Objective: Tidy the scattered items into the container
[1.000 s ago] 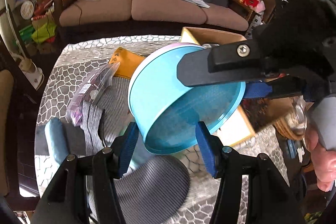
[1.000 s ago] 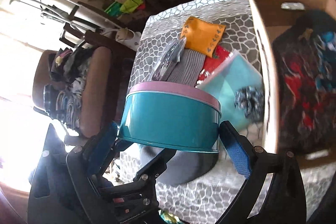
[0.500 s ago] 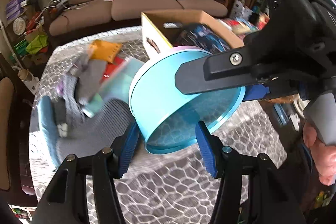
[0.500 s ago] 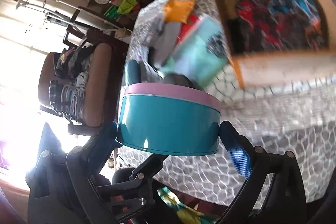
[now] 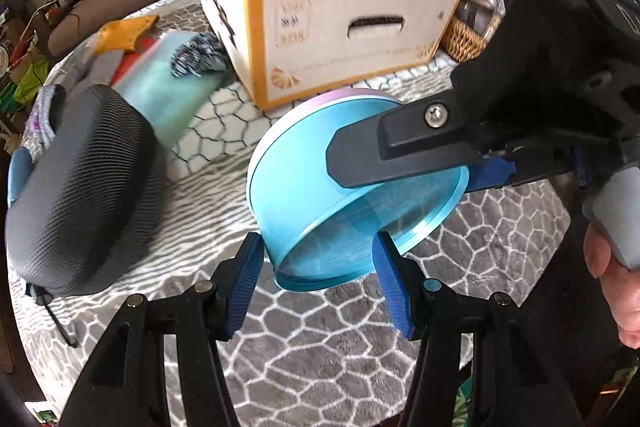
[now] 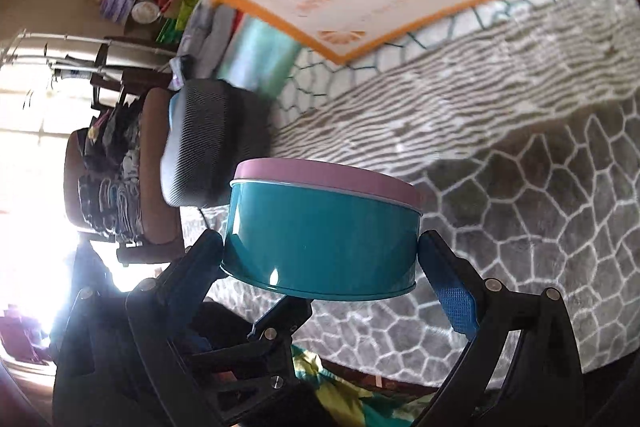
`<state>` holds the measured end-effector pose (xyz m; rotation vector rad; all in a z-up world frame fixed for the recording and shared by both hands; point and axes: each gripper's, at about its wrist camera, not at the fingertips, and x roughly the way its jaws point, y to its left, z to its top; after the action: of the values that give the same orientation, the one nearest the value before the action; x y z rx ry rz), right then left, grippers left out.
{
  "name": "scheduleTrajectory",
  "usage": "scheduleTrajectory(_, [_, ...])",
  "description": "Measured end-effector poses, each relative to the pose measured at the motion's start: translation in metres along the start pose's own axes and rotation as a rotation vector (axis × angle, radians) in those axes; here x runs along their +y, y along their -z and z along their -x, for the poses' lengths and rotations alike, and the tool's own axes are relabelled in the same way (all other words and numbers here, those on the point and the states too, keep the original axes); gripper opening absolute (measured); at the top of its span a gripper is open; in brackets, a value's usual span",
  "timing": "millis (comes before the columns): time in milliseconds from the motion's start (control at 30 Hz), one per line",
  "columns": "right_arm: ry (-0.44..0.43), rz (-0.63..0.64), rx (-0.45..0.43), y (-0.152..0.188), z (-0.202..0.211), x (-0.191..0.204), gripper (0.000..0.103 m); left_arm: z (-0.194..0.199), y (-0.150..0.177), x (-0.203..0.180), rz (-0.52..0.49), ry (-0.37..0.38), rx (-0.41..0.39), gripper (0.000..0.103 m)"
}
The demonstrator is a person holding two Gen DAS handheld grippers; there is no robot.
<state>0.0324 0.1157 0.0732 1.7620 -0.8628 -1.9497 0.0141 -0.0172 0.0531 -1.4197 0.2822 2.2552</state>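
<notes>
1. The round teal metal tin with a pale pink lid (image 6: 320, 239) is held in the air above the grey table cover with a white honeycomb pattern (image 5: 320, 355), tilted, its pink rim turned away from the cameras and toward the box.
2. The right gripper (image 6: 320, 267) pinches this tin across its width: in the right wrist view its 2 blue pads press the left and right walls of the tin, just above the bottom rim.
3. In the left wrist view the same right gripper reaches in from the right, with 1 black finger lying across the teal wall; a hand (image 5: 616, 267) shows at the right edge below it.
4. The left gripper (image 5: 320, 275) stands half spread at the tin's lower edge. Its 2 blue pads flank the bottom rim; whether they press on the metal I cannot tell.
5. The cardboard box with orange edges and a slotted handle hole (image 5: 344, 19) stands on the cover beyond the tin, close but apart from it; some blue fabric shows over its top edge.
6. Left of the tin lies a dark grey ribbed oval case (image 5: 80, 187), resting on the cover.
7. Behind the case lie a pale green flat packet (image 5: 168, 87) with a black-and-white speckled cloth bundle (image 5: 196, 55) on it, just beside the box, and an orange pouch (image 5: 124, 31) farther back.
8. A woven wicker basket (image 5: 468, 39) sits right of the box.
</notes>
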Motion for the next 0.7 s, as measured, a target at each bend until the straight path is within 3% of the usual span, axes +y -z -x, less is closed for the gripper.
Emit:
scheduleTrajectory(133, [-0.001,-0.01,-0.015,-0.003,-0.008,-0.015,0.099,-0.015,-0.002,-0.007,-0.018,-0.009,0.011,0.056])
scheduleTrajectory(400, [-0.057,-0.029,-0.078,-0.017,-0.002,-0.02,0.099,-0.014,-0.021,-0.008,-0.035,-0.009,-0.042,0.057])
scheduleTrajectory(533, [0.019,0.106,-0.134,-0.015,0.005,0.003,0.099,-0.013,-0.025,-0.009,-0.055,-0.015,-0.059,0.057])
scheduleTrajectory(633, [0.108,0.179,-0.109,-0.008,-0.008,0.01,0.098,-0.021,-0.014,-0.008,-0.046,0.007,-0.026,0.057])
scheduleTrajectory(700, [0.114,0.199,-0.115,0.0,-0.013,0.011,0.099,-0.021,-0.003,-0.009,-0.054,0.013,-0.027,0.056])
